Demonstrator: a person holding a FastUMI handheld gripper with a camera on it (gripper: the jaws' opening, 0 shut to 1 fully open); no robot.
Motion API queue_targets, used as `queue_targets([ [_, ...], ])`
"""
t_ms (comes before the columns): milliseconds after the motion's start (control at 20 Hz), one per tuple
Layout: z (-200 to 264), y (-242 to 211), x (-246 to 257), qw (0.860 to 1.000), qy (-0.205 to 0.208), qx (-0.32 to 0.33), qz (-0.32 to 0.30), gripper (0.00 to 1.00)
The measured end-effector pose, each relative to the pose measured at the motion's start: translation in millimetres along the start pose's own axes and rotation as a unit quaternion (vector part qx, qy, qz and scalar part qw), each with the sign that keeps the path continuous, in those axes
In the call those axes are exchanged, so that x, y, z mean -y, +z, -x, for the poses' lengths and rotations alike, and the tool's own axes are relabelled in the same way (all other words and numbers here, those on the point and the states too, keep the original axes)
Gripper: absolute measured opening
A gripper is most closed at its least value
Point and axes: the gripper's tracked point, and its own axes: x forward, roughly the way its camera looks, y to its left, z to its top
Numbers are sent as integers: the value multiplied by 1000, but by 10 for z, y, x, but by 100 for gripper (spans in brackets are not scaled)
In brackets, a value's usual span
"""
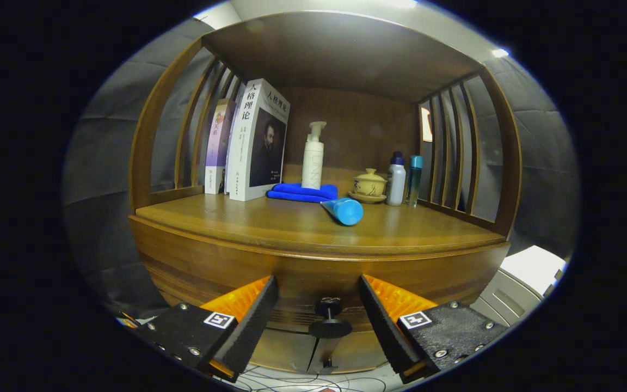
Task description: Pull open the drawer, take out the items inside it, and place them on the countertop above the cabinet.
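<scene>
A wooden cabinet stands ahead of me, its drawer front shut below the countertop. A dark round knob sticks out of the drawer front. My gripper is open, and the knob sits between its two fingers, touching neither. The inside of the drawer is hidden.
On the countertop stand two books, a white pump bottle, a folded blue cloth, a blue tube lying on its side, a lidded cup and two small bottles. Slatted wooden sides and a top board close in the shelf.
</scene>
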Motion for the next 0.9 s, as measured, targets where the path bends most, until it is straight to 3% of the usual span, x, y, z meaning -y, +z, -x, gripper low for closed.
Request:
queue_targets([
  [150, 85, 124, 21, 1000, 21, 9, 19, 95],
  [550, 752, 1458, 514, 995, 45, 79, -43, 94],
  [900, 1438, 1927, 748, 998, 17, 67, 8, 94],
])
